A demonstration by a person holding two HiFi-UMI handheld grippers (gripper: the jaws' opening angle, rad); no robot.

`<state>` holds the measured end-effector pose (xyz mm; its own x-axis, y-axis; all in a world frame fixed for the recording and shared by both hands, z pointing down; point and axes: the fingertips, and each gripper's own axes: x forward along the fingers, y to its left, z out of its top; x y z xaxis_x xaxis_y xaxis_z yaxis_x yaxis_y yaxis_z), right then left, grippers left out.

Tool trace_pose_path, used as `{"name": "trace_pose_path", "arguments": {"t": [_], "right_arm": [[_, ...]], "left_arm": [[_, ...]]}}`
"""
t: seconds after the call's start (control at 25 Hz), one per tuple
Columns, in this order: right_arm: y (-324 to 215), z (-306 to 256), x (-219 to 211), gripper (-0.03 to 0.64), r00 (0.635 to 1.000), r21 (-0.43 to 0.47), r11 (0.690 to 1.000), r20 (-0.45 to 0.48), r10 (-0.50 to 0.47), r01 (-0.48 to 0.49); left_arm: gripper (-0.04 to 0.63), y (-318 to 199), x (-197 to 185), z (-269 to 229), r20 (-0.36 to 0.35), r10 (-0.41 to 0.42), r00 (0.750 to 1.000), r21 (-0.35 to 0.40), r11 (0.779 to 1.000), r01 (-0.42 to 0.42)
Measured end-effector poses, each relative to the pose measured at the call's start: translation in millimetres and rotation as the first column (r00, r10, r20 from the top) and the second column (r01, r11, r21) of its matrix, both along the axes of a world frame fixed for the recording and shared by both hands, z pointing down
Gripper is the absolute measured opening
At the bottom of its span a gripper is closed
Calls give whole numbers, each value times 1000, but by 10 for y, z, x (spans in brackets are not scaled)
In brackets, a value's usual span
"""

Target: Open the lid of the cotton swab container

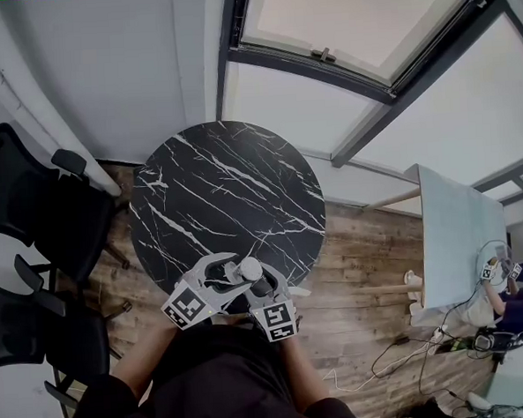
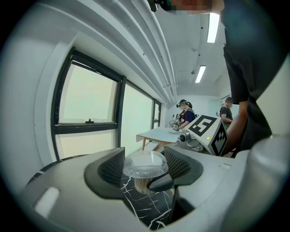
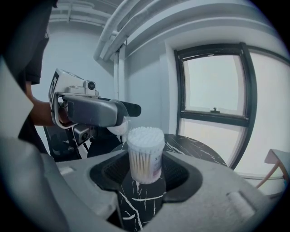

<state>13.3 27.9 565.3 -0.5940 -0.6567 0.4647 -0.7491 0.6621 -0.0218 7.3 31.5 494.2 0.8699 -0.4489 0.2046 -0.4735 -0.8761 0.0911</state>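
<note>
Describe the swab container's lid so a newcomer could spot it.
Find the round black marble table; at its near edge is the left gripper. Between its pads sits the lid: a clear shallow dome, empty and see-through, unlike the tall container packed with white swabs in the right gripper beside it.

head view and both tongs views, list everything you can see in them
round table: 1, black marble with white veins, centre
swab container: 1, clear, white tips showing, lid off, between the right tongs
lid: 1, clear dome, between the left tongs
chairs: 2, black, left of the round table
far table: 1, pale grey, right
windows: several, dark frames, wall beyond the round table
floor: wood planks
people: at least 2, by the far table
left tongs: grey, black pads, closed on the lid
right tongs: grey, black pads, closed on the swab container
</note>
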Motion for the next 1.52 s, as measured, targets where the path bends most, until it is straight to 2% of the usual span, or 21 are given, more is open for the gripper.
{"name": "trace_pose_path", "arguments": {"t": [0.64,1.0,1.24,1.52], "right_arm": [[-69,-64,56,221,1000,4,1000,24,13,-13],[-61,-133,-4,222,1000,38,999,-17,-16,17],[-162,-99,-25,222,999,16,1000,37,0,0],[-226,-180,-85,222,999,39,999,37,-15,14]], "left_arm": [[284,-20,-26,103,8,-10,1000,-24,1000,10],[289,4,-73,268,25,-25,999,-87,996,27],[293,-52,-155,243,26,-37,999,-81,996,39],[284,-70,-265,234,38,-48,998,-68,996,50]]}}
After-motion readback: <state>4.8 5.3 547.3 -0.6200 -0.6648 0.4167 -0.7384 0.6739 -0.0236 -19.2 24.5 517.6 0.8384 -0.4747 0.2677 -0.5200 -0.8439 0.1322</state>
